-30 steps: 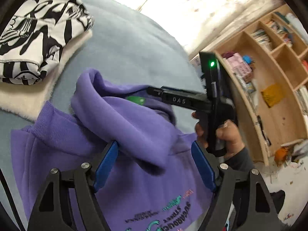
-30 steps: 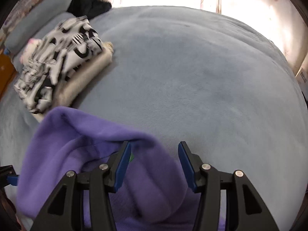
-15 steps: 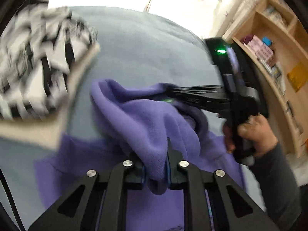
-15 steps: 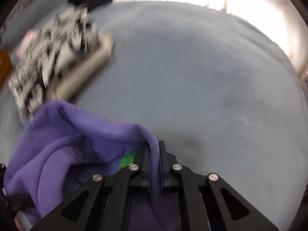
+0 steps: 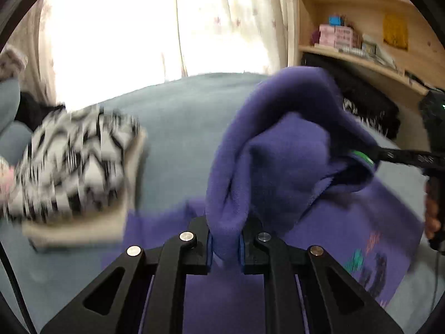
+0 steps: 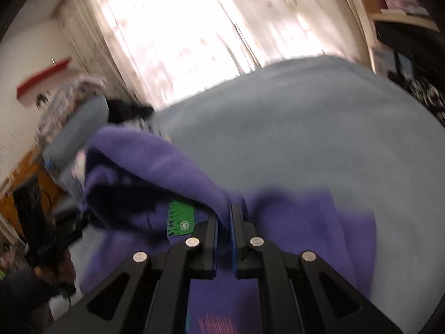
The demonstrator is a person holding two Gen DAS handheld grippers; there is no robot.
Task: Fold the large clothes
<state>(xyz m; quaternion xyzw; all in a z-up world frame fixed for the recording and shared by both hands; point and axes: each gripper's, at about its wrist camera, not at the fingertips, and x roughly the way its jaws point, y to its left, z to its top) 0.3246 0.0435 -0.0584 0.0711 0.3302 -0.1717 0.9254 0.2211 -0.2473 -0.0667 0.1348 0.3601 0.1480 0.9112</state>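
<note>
A: The grey-blue bed cover (image 5: 178, 128) is our landmark. The purple hoodie (image 5: 347, 228) lies on its near side, print up, with its hood (image 5: 278, 144) lifted off it. The folded black-and-white garment (image 5: 75, 161) sits on a cream one, off to the hoodie's left

B: And the grips?

A: The left gripper (image 5: 225, 246) is pinched nearly closed on the hood's thick edge. The right gripper (image 6: 223, 240) is clamped just as tight on the hood rim by the green neck label (image 6: 179, 220)

B: So how do I do this step well?

A: I'd say keep both ends level and taut, carry the hood down over the chest print, then lay it flat before letting go

B: Risks?

A: The fleece could bunch under itself if one hand leads
</note>
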